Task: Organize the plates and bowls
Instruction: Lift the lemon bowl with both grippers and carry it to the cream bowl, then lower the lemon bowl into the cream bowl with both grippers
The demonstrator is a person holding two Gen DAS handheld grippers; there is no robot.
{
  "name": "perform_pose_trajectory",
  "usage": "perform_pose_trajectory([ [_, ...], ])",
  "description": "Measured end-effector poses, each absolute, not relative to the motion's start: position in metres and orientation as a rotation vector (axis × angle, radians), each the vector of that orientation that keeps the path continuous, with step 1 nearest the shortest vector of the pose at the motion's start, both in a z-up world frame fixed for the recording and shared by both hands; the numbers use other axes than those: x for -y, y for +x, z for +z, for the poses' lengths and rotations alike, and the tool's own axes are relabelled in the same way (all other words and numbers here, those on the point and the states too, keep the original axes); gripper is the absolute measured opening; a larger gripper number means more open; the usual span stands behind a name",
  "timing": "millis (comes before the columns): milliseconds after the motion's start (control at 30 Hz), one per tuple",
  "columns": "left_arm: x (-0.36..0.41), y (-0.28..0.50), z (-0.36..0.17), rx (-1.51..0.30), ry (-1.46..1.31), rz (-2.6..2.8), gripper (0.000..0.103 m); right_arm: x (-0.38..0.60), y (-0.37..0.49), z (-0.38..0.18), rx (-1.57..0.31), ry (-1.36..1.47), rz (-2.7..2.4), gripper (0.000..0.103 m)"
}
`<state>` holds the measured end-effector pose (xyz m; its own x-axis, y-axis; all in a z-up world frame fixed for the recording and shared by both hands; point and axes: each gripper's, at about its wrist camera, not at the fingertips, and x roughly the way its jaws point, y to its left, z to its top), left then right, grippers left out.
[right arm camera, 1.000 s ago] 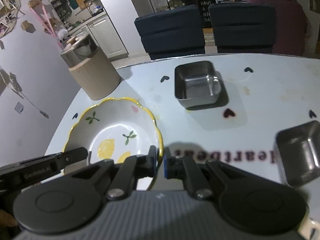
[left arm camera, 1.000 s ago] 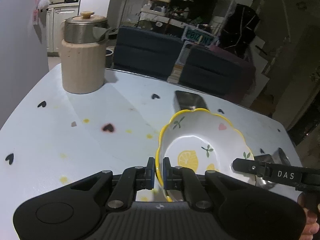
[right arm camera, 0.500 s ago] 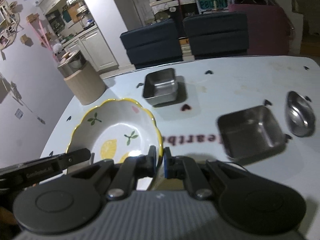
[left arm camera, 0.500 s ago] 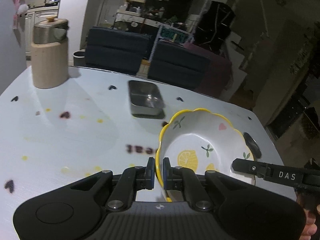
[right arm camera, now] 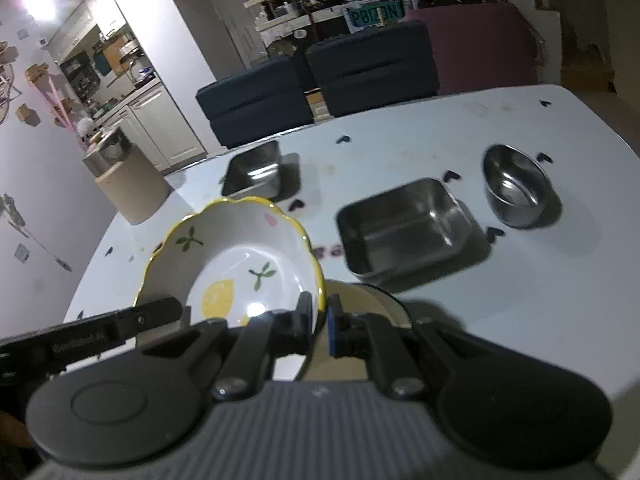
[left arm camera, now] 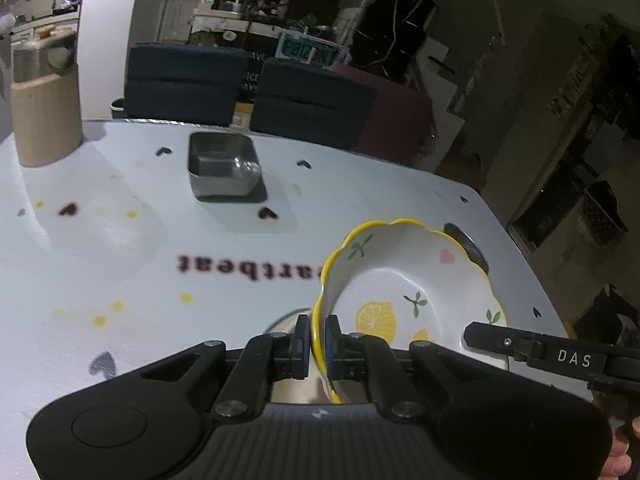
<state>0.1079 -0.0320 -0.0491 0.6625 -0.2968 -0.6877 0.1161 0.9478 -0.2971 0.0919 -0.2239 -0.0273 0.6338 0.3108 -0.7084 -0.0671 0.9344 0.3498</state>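
Left gripper (left arm camera: pixel 314 334) clamped on the near-left rim of the lemon bowl (left arm camera: pixel 404 292), blue pads nearly together with only the yellow scalloped edge between them. Right gripper (right arm camera: pixel 319 316) pinched likewise on the bowl's opposite rim, jaws almost closed around the thin ceramic wall. Bowl carried between both grippers, clear of the white table (left arm camera: pixel 120 248), tilted slightly, above a cream-coloured dish (right arm camera: pixel 372 304) partly visible beneath it. On the table beyond: a large square steel tray (right arm camera: pixel 404 228) just past the bowl, a round steel bowl (right arm camera: pixel 516 188) to its right, and a small square steel tray (left arm camera: pixel 224 168) farther back toward the dark chairs (left arm camera: pixel 184 80). A beige canister with a metal lid (left arm camera: pixel 42 108) standing upright at the table's far left corner. Heart prints and blurred lettering across the tabletop.
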Motion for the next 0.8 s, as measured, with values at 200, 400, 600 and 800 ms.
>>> perform_pose_trajectory([
  [200,0.04,0.112,-0.066,-0.855,-0.222,-0.271,0.008,0.237,0.081,-0.038,-0.888,0.306,0.192,0.009],
  [400,0.037,0.114,-0.074,-0.877,-0.228,-0.267,0.008,0.239,0.081,-0.043,-0.914,0.29,0.174,0.008],
  [600,0.03,0.117,-0.083,-0.912,-0.236,-0.25,0.007,0.227,0.087,-0.047,-0.953,0.271,0.174,0.009],
  [800,0.029,0.119,-0.093,-0.955,-0.229,-0.25,0.009,0.22,0.091,-0.052,-0.986,0.228,0.169,0.009],
])
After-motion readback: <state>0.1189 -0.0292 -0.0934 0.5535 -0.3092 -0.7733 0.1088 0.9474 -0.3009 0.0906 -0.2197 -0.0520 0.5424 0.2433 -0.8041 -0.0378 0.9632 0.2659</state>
